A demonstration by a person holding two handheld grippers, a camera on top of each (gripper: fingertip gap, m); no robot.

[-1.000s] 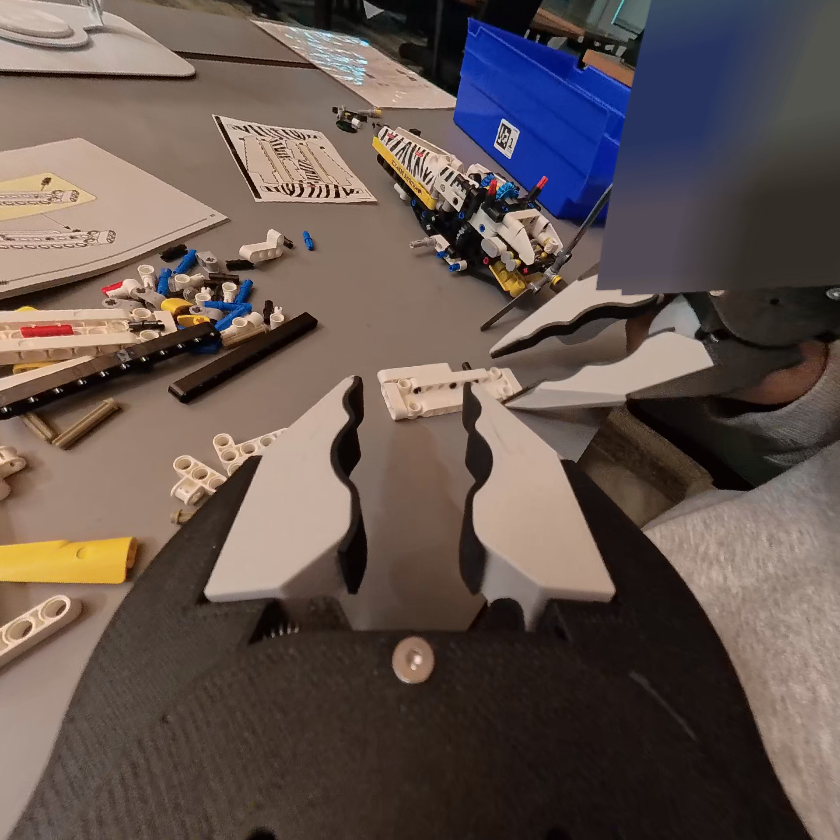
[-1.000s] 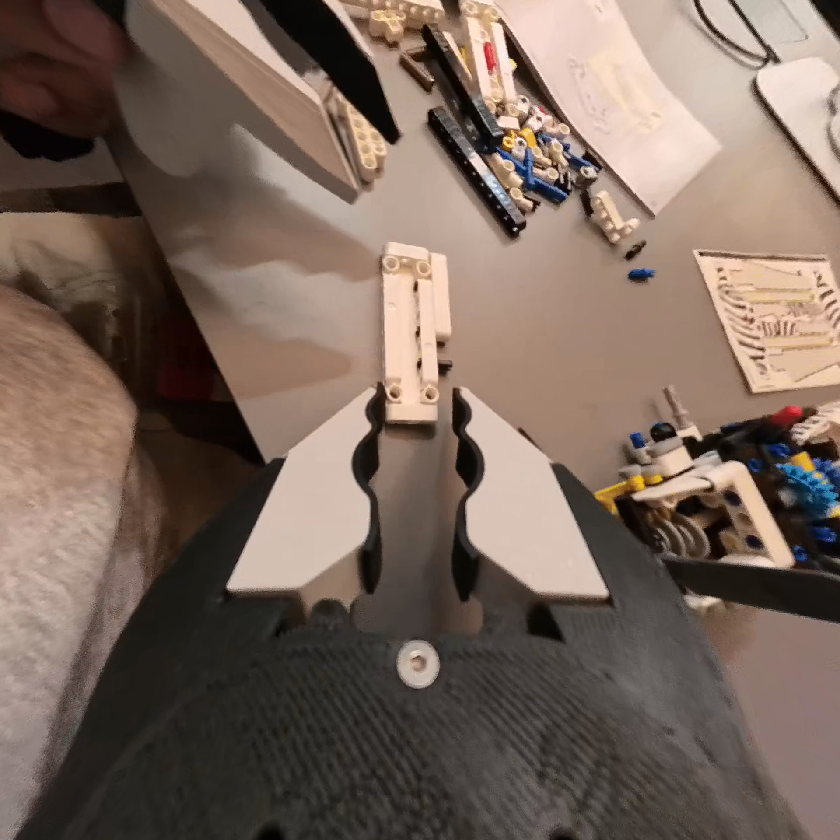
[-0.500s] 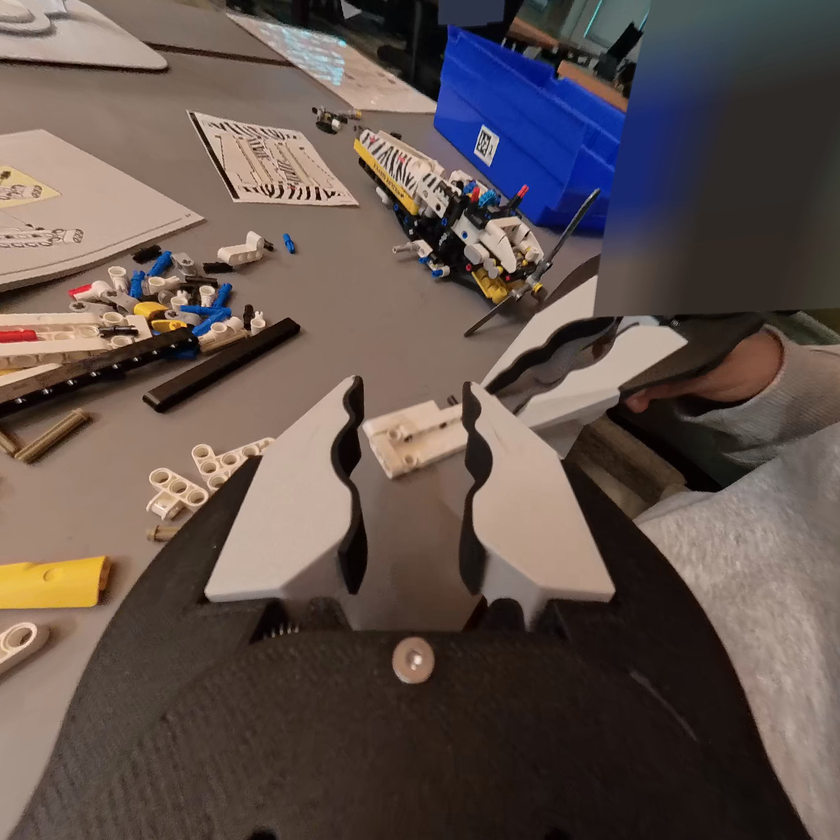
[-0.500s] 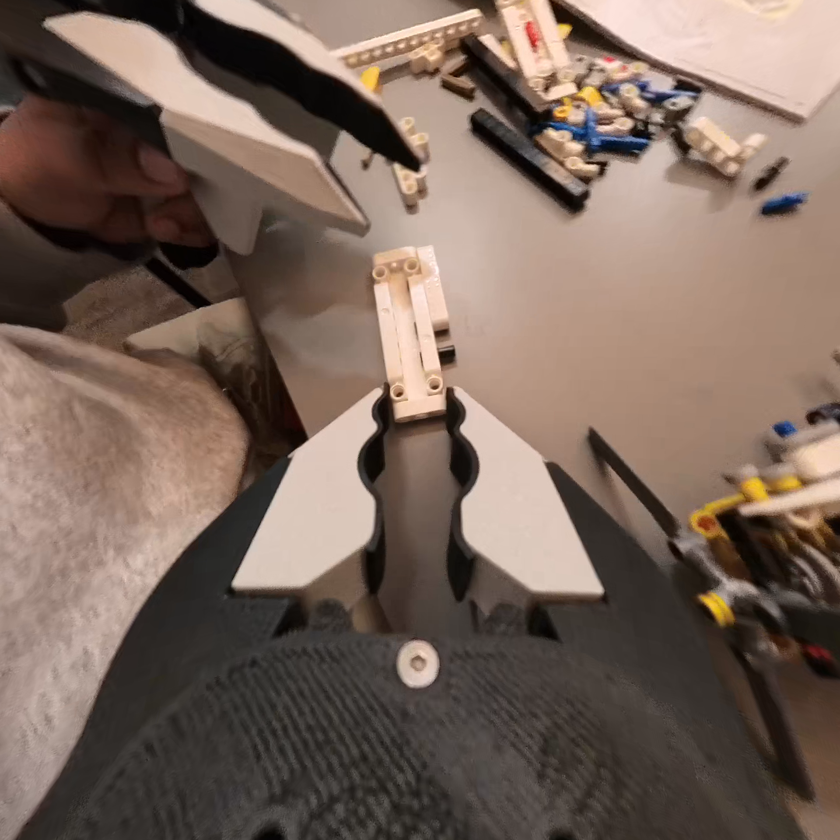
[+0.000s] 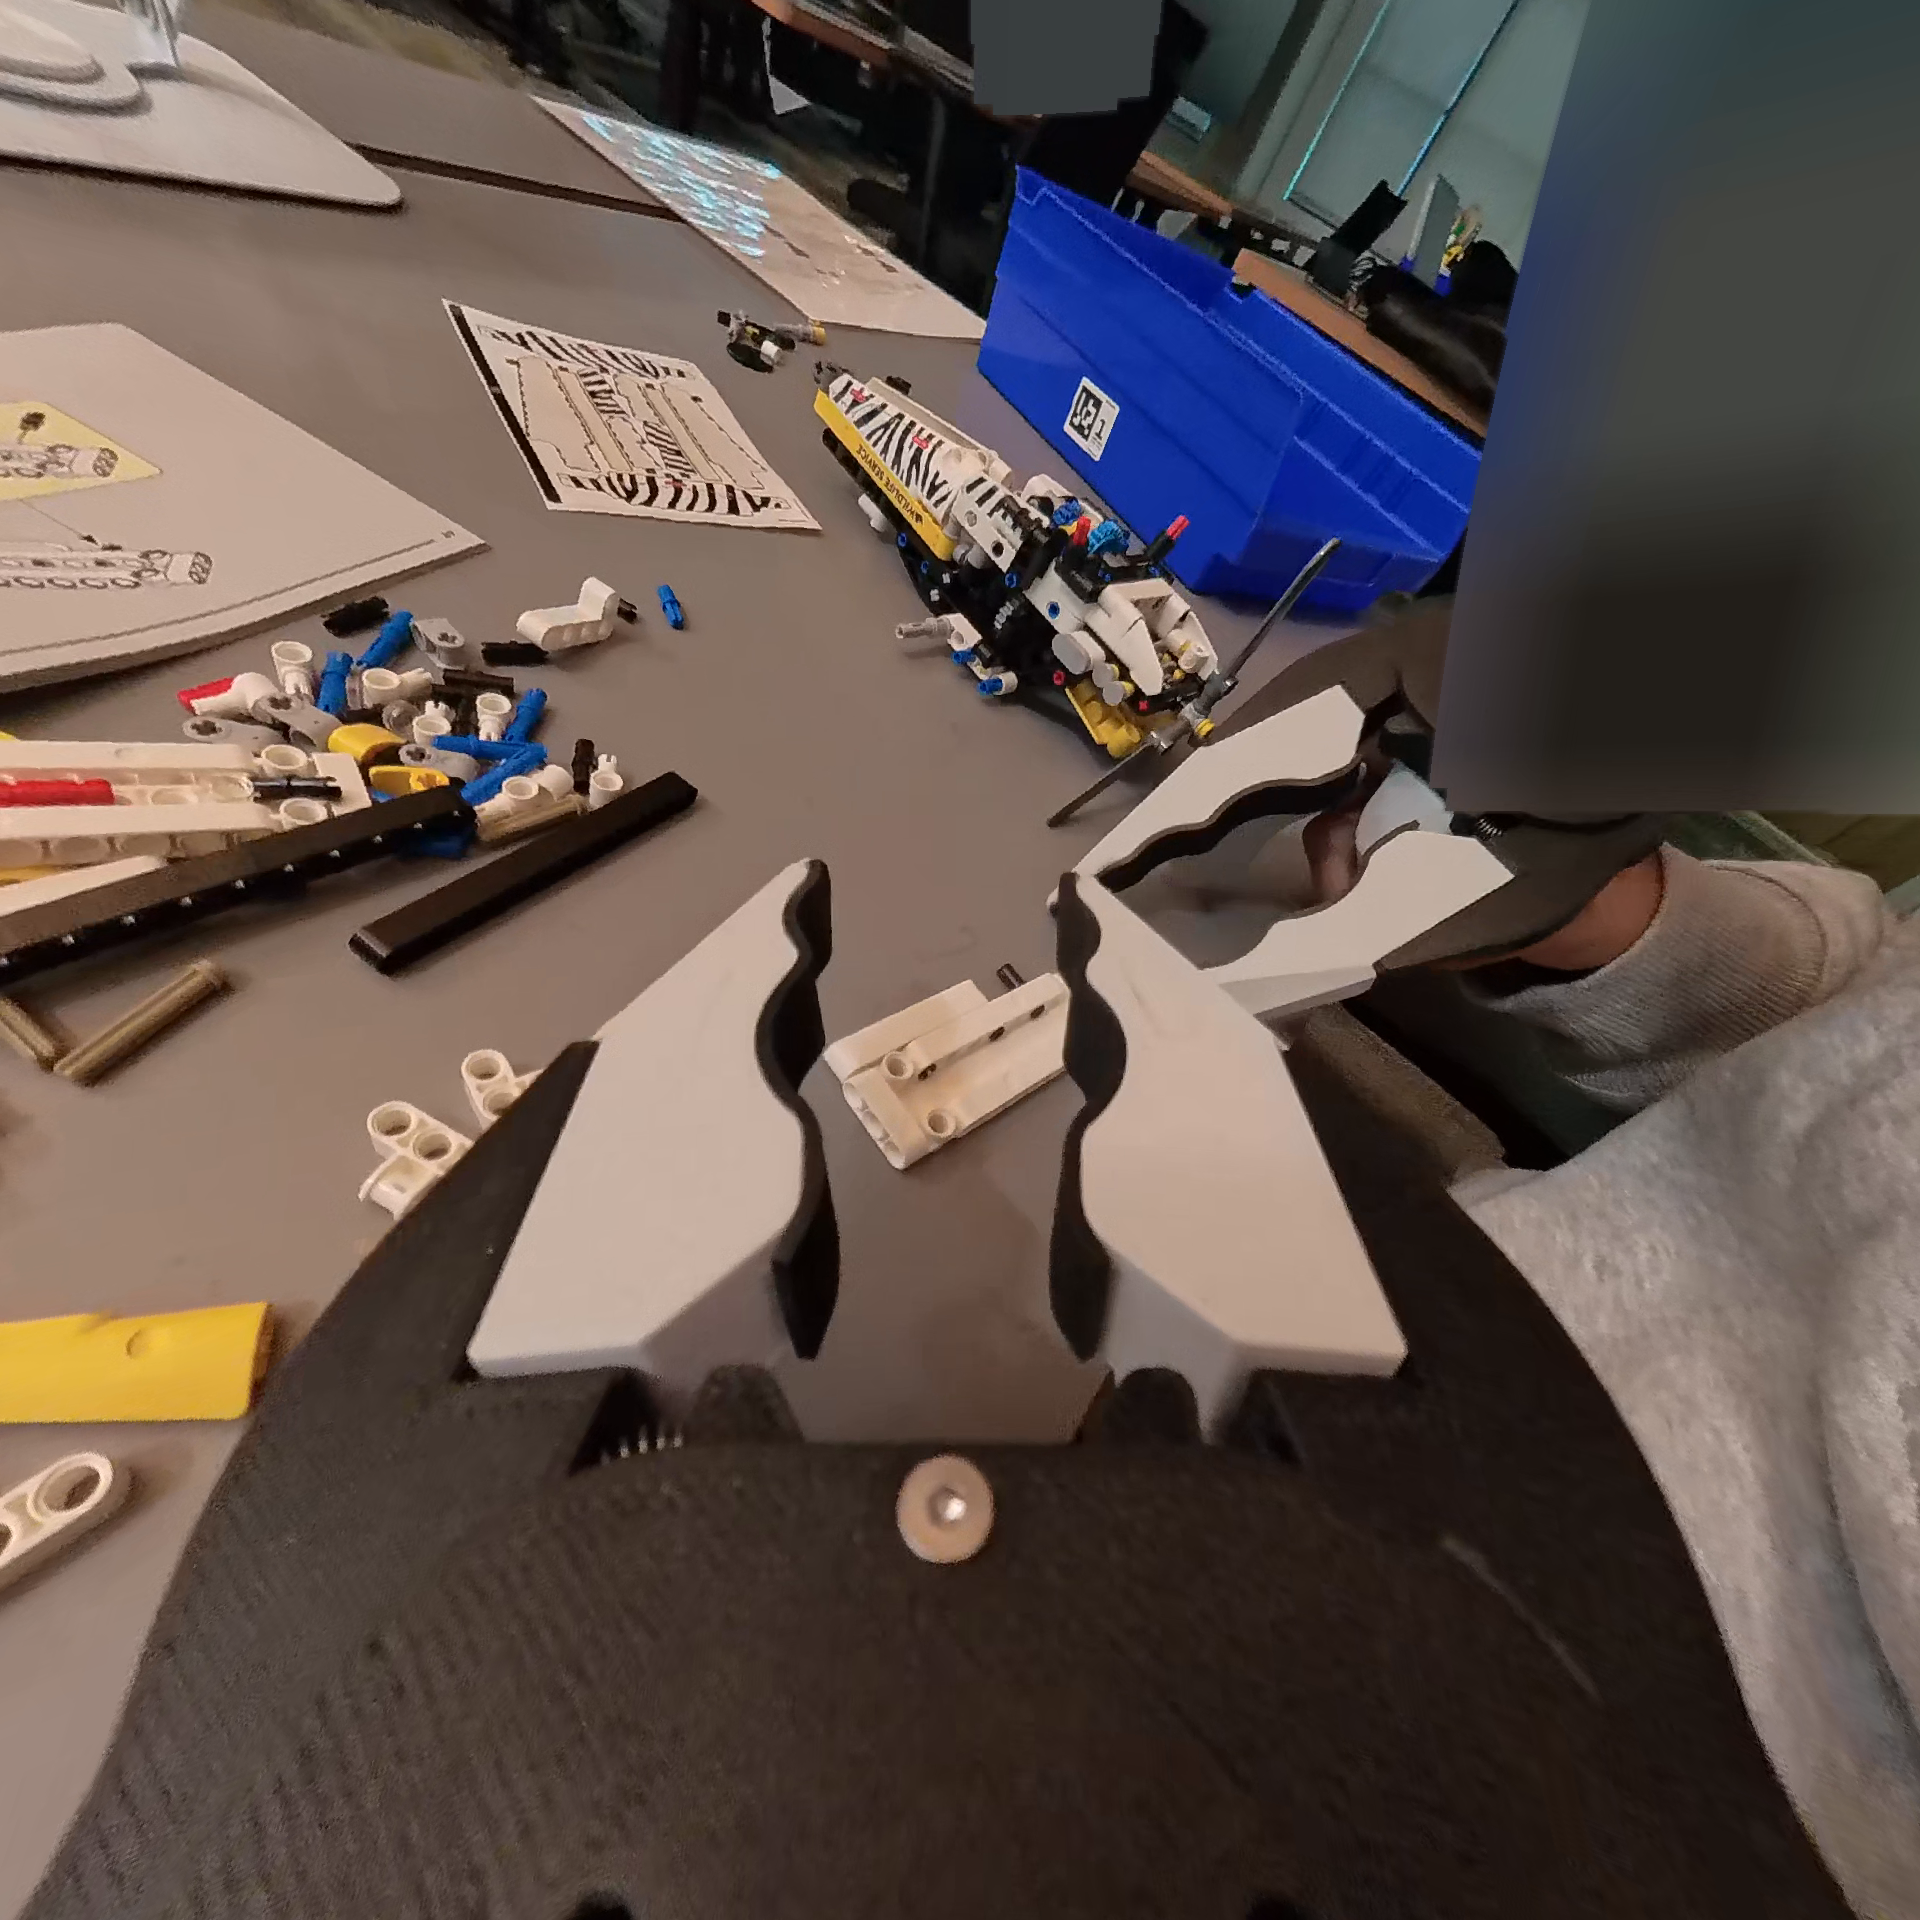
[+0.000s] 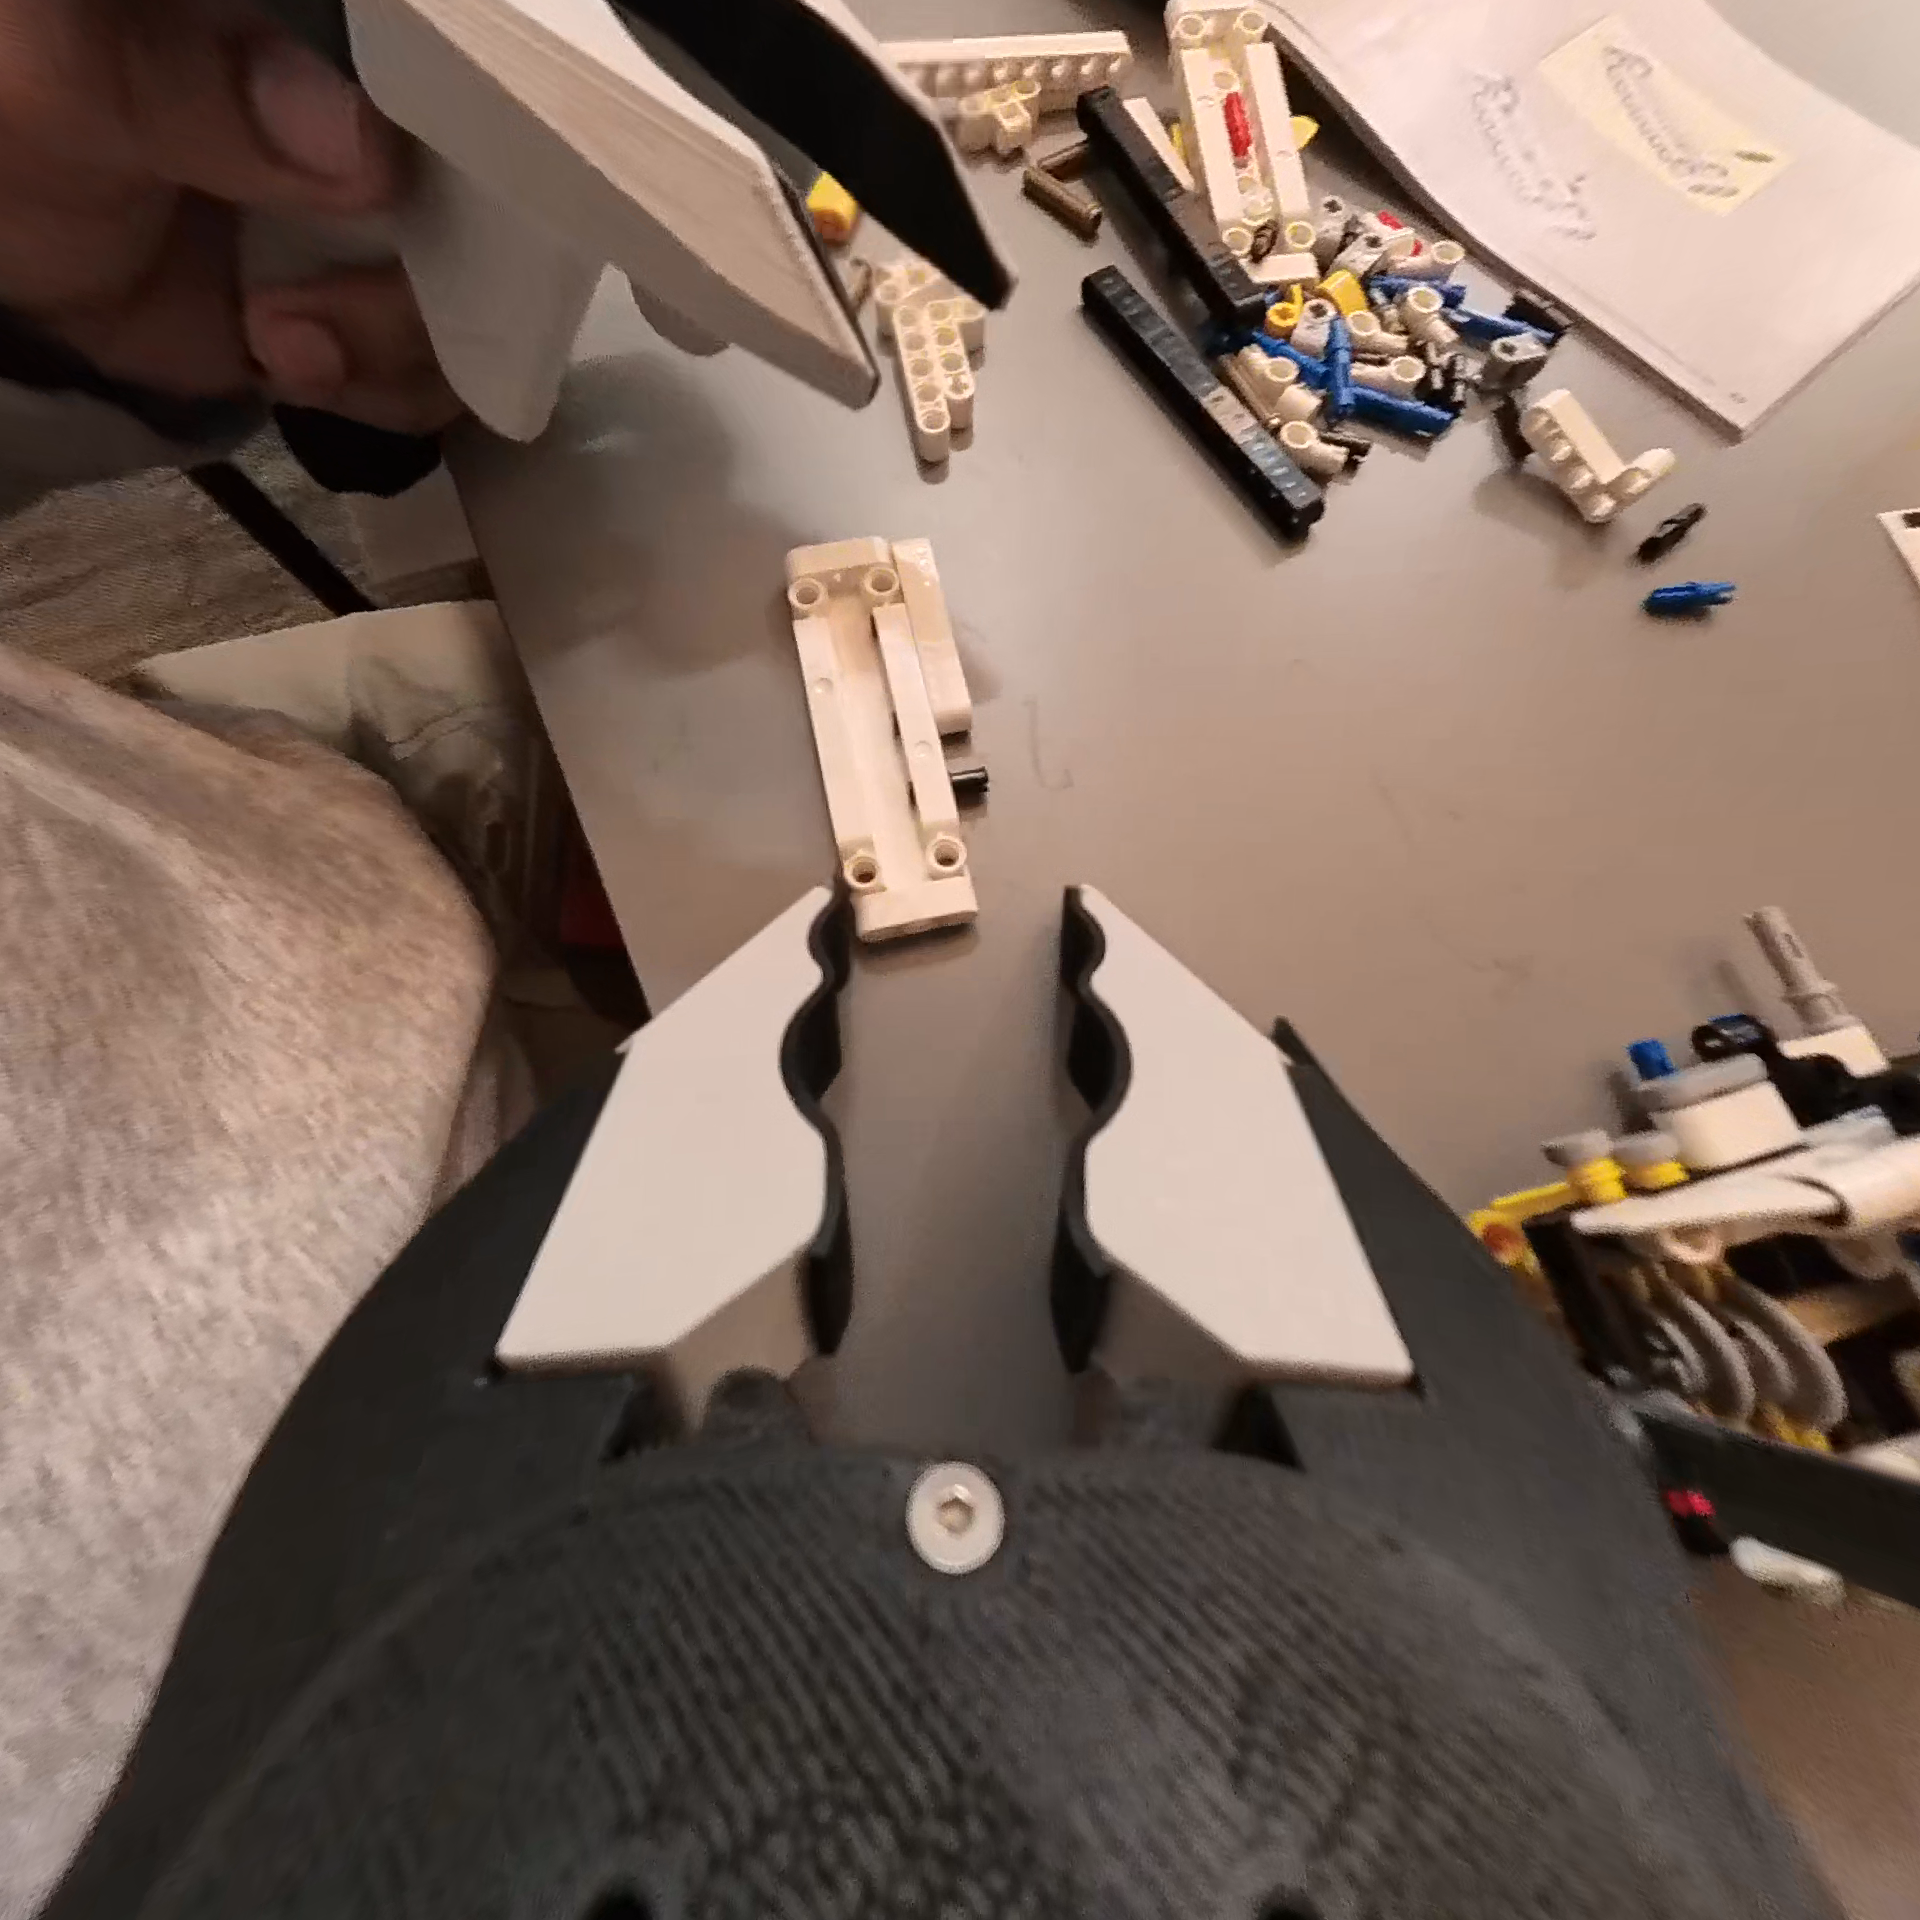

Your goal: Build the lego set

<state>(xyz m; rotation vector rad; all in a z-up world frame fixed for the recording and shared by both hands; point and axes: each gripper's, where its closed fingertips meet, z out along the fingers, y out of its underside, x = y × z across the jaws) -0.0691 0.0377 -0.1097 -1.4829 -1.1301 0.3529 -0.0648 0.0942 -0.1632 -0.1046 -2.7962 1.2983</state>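
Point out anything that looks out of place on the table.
The white panel lies alone near the table edge, away from the parts pile, between both open claws. Nothing looks spilled or broken.

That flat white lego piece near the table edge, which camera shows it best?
The right wrist view: the white lego piece lies whole and unblocked. In the left wrist view it shows only partly, its far end hidden behind one finger.

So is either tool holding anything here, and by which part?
Nothing is held. Both the left tool and right tool are open, and the white panel piece lies flat on the table, ungripped.
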